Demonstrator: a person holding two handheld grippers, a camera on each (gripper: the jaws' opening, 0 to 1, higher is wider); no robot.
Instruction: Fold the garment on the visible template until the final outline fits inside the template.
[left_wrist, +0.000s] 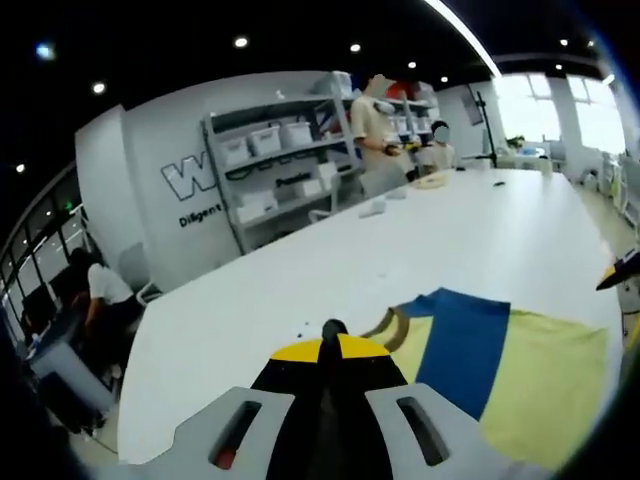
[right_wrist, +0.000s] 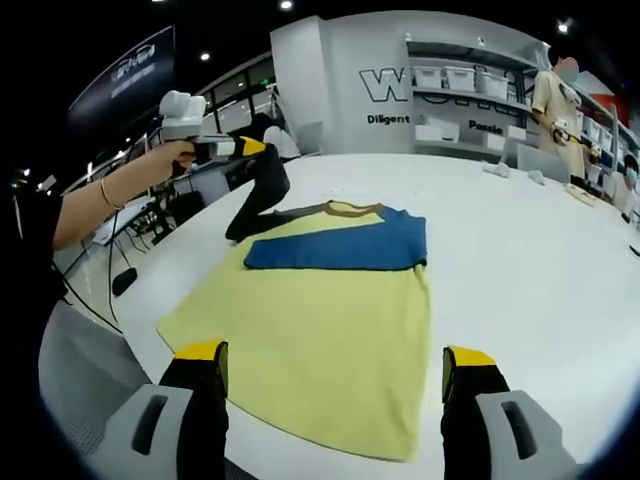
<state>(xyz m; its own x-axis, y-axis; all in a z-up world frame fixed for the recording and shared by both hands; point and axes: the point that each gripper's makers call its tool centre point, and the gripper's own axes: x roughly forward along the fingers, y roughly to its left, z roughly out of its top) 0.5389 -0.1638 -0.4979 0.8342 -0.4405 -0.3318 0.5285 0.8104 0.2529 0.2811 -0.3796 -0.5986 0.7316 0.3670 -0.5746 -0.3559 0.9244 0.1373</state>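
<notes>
A yellow T-shirt (right_wrist: 330, 340) with a blue chest band (right_wrist: 340, 245) and a brown collar (right_wrist: 350, 209) lies flat on the white table (right_wrist: 520, 260). Its black sleeve (right_wrist: 255, 205) is lifted off the table. My left gripper (right_wrist: 255, 150), held by a hand at upper left, is shut on that sleeve. In the left gripper view the jaws meet at the left gripper (left_wrist: 331, 342), with dark cloth between them and the T-shirt (left_wrist: 530, 370) to the right. My right gripper (right_wrist: 335, 355) stands open over the shirt's near hem, nothing between its jaws.
The table's near edge (right_wrist: 110, 330) curves round on the left, with floor below. Shelves with white bins (left_wrist: 270, 150) line the far wall. A person (left_wrist: 375, 125) stands at the table's far end, by small items (left_wrist: 430, 180). Another person (left_wrist: 100, 290) sits off the table's left.
</notes>
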